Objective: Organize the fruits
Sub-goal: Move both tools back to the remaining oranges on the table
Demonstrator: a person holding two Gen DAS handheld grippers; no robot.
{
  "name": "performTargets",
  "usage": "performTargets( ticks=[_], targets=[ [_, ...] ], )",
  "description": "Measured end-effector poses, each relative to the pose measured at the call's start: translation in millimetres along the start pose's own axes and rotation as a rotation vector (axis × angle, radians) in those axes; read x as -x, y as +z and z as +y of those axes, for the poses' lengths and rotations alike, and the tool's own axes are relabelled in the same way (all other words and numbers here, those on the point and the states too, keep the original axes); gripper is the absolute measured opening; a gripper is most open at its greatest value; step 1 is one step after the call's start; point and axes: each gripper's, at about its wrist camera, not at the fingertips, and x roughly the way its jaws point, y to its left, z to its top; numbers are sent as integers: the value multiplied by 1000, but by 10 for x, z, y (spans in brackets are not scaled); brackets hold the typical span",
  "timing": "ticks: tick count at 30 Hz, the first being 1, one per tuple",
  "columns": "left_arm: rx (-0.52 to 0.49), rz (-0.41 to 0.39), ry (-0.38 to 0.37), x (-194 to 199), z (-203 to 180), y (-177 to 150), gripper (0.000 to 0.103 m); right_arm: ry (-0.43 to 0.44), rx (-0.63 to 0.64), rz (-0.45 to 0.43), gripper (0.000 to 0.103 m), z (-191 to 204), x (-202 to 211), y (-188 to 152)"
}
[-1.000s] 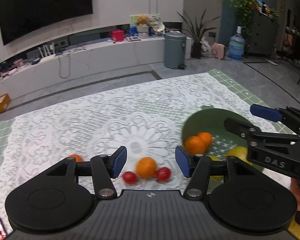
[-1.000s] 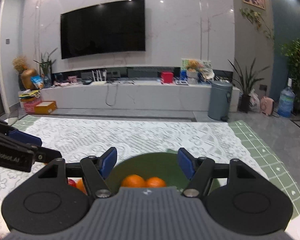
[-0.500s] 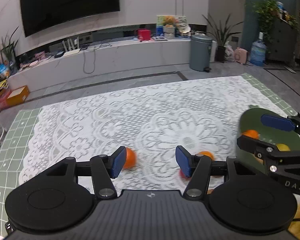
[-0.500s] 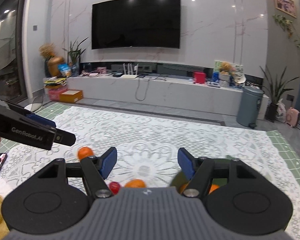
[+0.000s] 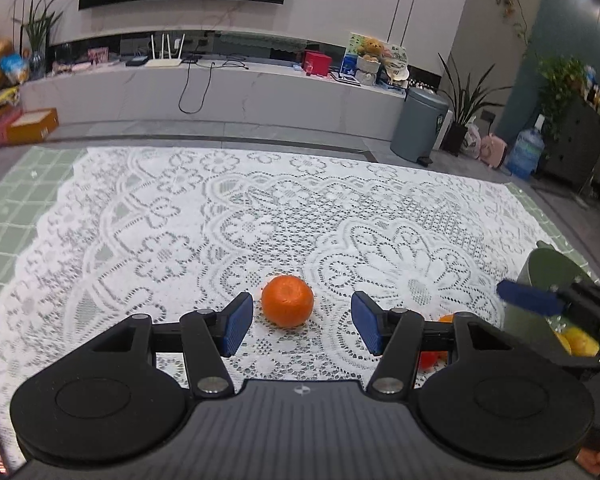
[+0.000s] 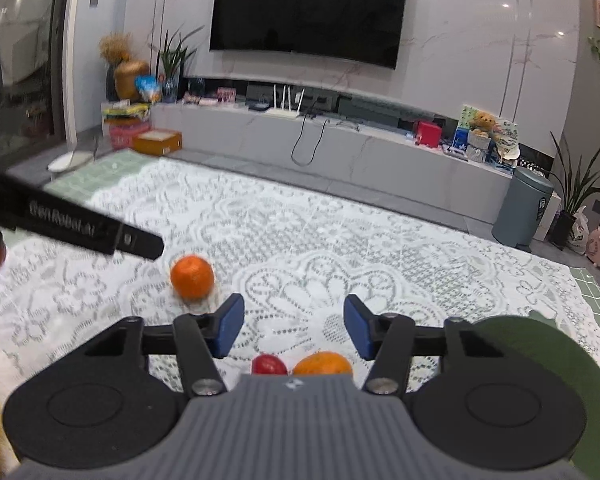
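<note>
On the white lace cloth [image 5: 140, 240], a mandarin [image 5: 287, 301] sits between the wide-open, empty left tongs [image 5: 302, 322]. The right tongs [image 6: 292, 326] gape empty too, above a second mandarin [image 6: 322, 363] and cherry tomato [image 6: 269, 365], beside the green plate [image 6: 540, 344].

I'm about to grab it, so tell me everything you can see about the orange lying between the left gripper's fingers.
The orange is small, round and bright, with a dimpled peel and a faint navel mark on top. It looks whole and unpeeled. It rests alone on the white lace tablecloth, in the gap ahead of the left gripper, whose blue pads stand apart on either side without touching it. The right wrist view shows the same orange just below the left gripper's tip, away from the green plate.
</note>
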Motion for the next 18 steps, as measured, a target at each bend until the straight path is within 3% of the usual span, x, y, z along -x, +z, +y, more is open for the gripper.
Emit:
performTargets(
  ticks=[5, 10, 18],
  targets=[
    [-24, 0, 18, -188, 11, -40, 67, -30, 45, 34, 48, 42, -151, -114],
    [-72, 3, 10, -358, -91, -87, 67, -124, 82, 40, 42, 65, -233, -195],
    [-134, 1, 69, -500, -158, -154, 67, -140, 54, 81, 38, -12, -349, -235]
  ],
)
